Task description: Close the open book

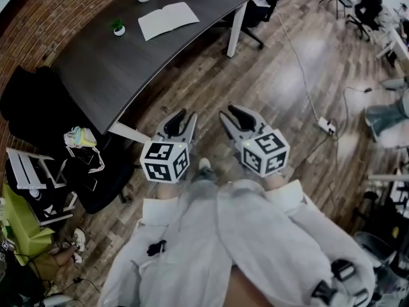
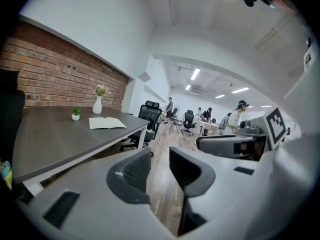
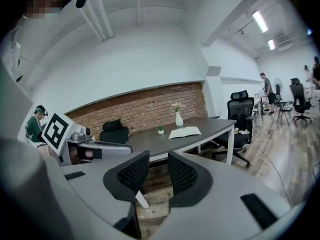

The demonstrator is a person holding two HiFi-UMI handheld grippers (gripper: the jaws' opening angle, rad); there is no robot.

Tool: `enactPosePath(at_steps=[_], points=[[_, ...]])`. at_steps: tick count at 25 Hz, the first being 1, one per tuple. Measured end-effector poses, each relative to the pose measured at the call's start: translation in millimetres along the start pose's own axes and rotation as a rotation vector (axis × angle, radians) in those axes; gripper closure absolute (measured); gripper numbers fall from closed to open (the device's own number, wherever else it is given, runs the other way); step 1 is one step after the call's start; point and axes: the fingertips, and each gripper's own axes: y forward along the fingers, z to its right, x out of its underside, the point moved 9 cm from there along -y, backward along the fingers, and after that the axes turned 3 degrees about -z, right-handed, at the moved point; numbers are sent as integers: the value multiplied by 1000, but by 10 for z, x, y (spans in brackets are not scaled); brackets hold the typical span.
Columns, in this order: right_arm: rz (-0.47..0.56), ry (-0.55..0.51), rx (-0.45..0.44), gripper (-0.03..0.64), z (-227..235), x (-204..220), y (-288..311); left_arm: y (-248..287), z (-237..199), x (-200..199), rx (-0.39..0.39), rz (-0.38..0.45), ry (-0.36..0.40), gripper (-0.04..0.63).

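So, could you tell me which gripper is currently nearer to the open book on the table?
Left. The left gripper hangs over the floor short of the table, the open book far ahead; the right gripper is beside it, farther out from the table.

Head view: steeply down over left claw [image 1: 185, 118] and right claw [image 1: 231, 112]; tabletop [image 1: 115, 69] far, top left. Both gripper views: near level, facing same distant tabletop.

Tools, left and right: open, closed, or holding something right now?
Left tool: open, holding nothing.
Right tool: open, holding nothing.
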Motion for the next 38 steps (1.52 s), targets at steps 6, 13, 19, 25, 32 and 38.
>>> enactPosePath(at_steps=[6, 13, 19, 25, 32, 38], points=[[14, 0, 20, 523, 143, -259, 524, 264, -516, -298, 14, 5, 28, 497], [-13, 26, 44, 523, 266, -330, 787, 453, -753, -334, 38, -6, -4, 497], [-44, 17, 38, 523, 393, -402, 975, 598, -871, -364, 44, -17, -26, 497], [-49, 25, 17, 523, 604, -523, 1277, 766, -1066, -457, 6, -28, -42, 497], [-55, 31, -21, 524, 975, -723, 1769, 1118, -1421, -604, -50, -36, -67, 497], [-58, 33, -50, 523, 1474, -1022, 2227, 1587, -1668, -959, -83, -31, -70, 497]])
